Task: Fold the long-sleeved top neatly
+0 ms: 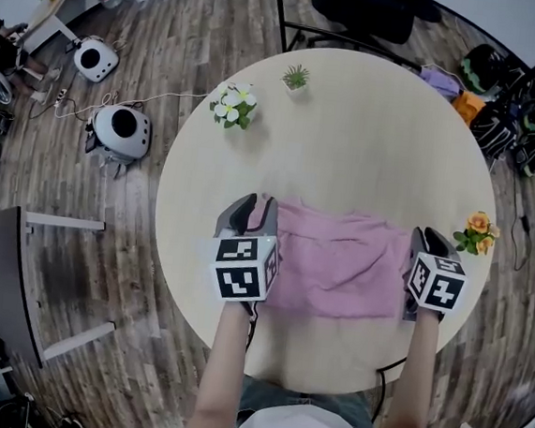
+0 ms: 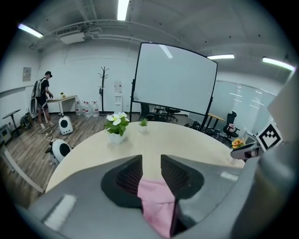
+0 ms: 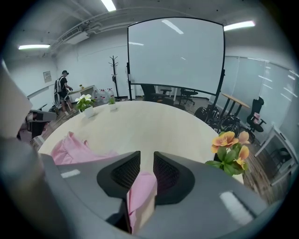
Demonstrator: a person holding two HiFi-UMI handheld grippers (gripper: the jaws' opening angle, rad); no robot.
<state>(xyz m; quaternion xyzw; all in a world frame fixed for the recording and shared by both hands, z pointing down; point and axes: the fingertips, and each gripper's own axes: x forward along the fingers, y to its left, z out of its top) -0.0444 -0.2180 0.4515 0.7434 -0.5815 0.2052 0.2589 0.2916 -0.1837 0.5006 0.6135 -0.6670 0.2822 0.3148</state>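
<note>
The top (image 1: 338, 262) lies spread as a rumpled pink block, wider than it is deep, with no sleeve sticking out, so it looks already partly folded. The left gripper (image 2: 151, 168) is clamped on the top's left edge, with a strip of pink cloth pinched between its jaws. The right gripper (image 3: 142, 163) is clamped on the top's right edge in the same way, cloth filling the gap between its jaws. The two grippers stand at opposite sides of the top, level with each other.

The step in hand looks like a fold made with both edges held at once. To do it well, both grippers should travel together at the same height, keeping the cloth between them lightly taut so the middle does not sag or bunch. The held edge should land square on the opposite edge before either grip lets go. From the right gripper view, the cloth humps up toward the top's left side; that slack wants smoothing.

The top rests on a round table (image 1: 352, 122), on the part nearest the person. Orange flowers (image 1: 477, 233) stand just beyond the top's right edge, near the right gripper, and could be knocked by a wide swing. White flowers (image 1: 233, 106) stand well beyond the top's far left corner.
</note>
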